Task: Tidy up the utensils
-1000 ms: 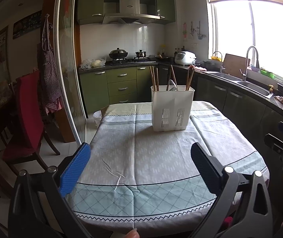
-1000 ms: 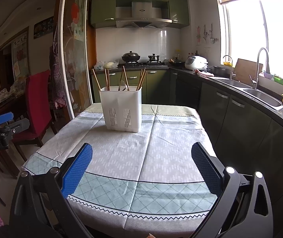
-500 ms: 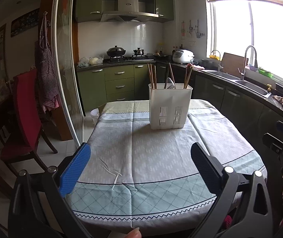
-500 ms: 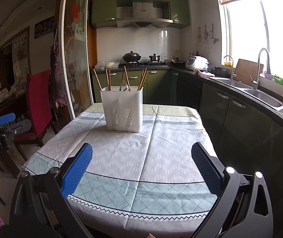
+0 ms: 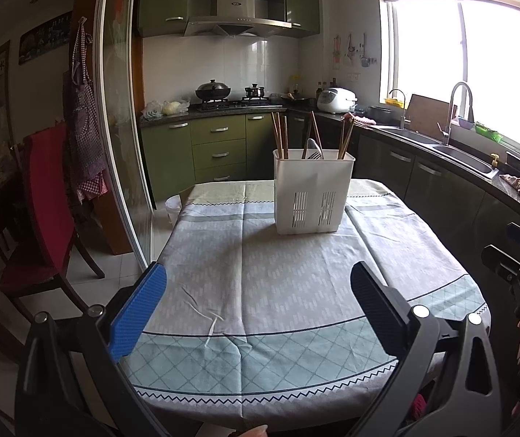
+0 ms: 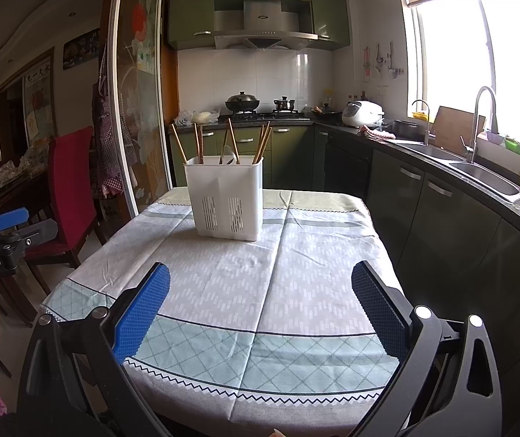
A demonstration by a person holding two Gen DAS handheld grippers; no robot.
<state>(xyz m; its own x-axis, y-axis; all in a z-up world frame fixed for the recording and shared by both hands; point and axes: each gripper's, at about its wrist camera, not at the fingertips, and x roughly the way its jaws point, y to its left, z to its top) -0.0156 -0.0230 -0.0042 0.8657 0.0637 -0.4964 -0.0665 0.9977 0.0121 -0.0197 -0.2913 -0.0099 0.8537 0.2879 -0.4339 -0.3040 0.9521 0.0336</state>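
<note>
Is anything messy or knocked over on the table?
Nothing stands out. The white utensil holder stands upright on the tablecloth, with chopsticks leaning inside it. Nothing is spilled. The cloth only has fold creases.

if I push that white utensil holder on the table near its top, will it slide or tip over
The white utensil holder is taller than its base is wide, so a push near the rim would probably tip it. It stands on the tablecloth, which may bunch rather than let it slide. It looks like thin slotted plastic, likely light, and the tall chopsticks raise its weight; push low.
</note>
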